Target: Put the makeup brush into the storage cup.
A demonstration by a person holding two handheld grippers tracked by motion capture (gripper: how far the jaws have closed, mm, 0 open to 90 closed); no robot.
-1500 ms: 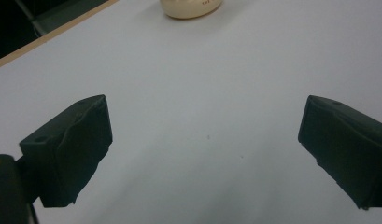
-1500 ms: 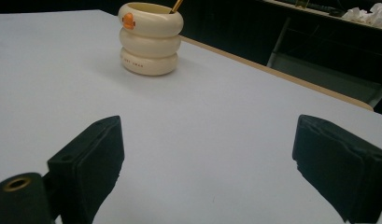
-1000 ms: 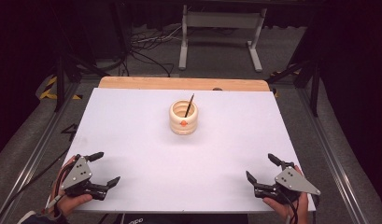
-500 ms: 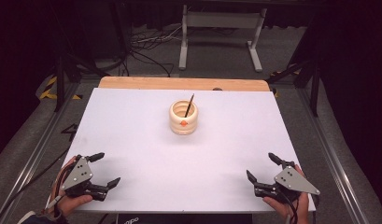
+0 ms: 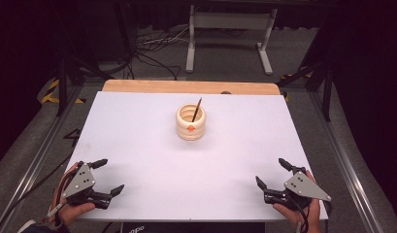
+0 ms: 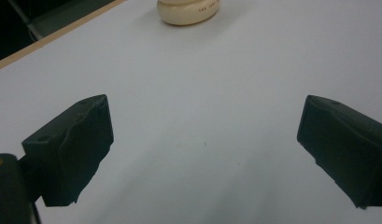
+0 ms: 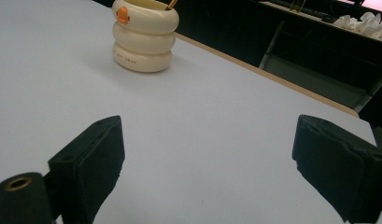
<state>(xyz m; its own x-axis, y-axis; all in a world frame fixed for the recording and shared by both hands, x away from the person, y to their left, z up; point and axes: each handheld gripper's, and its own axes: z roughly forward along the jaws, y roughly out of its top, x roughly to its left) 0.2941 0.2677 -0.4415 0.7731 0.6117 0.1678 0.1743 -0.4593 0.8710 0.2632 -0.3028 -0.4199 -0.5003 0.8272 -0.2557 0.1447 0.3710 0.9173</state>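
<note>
Both tools low, jaws apart.

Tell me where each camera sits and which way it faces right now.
High view: above the person's side, looking forward and down on the white table; both hands, left gripper and right gripper show.
Left gripper view: rides that gripper, low, facing the cream ringed cup; open jaws.
Right gripper view: same, toward the cup; open jaws.
Shared: the cup.

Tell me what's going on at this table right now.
A person holds the left gripper and right gripper at the near corners of the white table, both open and empty. Farther back stands a cream ringed cup with a thin dark stick leaning in it. Neither gripper is near it.
</note>
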